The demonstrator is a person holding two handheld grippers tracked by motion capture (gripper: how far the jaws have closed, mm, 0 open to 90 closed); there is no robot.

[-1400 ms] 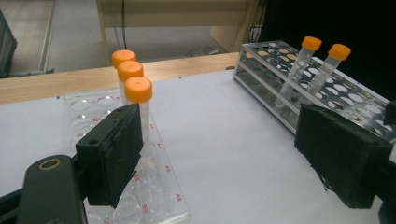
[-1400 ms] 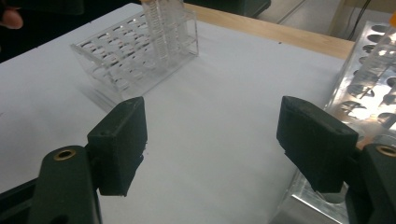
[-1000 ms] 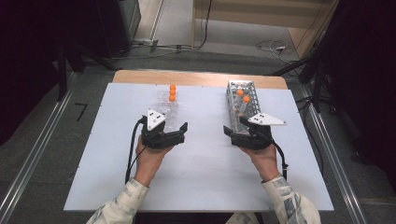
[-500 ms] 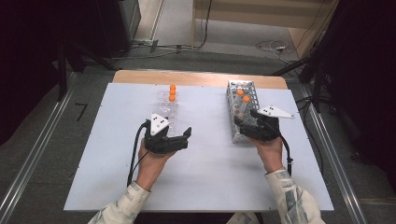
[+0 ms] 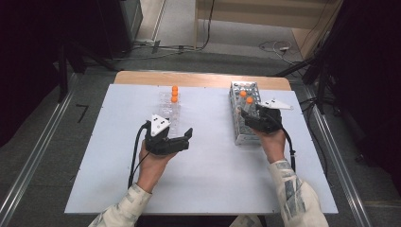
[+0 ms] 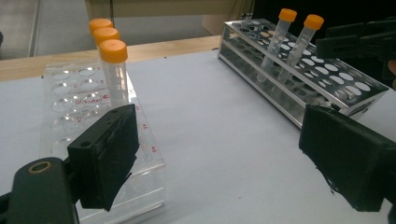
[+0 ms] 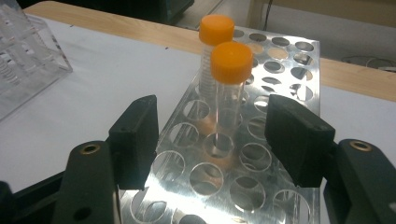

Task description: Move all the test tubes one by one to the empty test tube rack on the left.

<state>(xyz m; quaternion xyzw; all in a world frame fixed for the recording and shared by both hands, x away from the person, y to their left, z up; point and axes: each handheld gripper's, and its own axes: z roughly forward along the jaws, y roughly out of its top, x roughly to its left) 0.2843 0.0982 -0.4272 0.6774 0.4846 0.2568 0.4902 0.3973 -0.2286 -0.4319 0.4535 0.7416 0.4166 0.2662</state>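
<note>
Because the nearer orange-capped clear tube (image 7: 228, 100) stands upright in the perforated metal rack (image 7: 285, 154), the right gripper (image 7: 219, 140), its jaws just closing yet not touching it, frames it, while the left gripper (image 6: 224, 158) waits wide open and empty beside the clear acrylic rack (image 6: 70, 100).

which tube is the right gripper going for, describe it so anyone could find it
Find the shiny metal rack with round holes on the white table's right. Two clear orange-capped tubes stand in it; the target is the nearer tube, in line between the right gripper's open jaws, in front of its twin.
</note>
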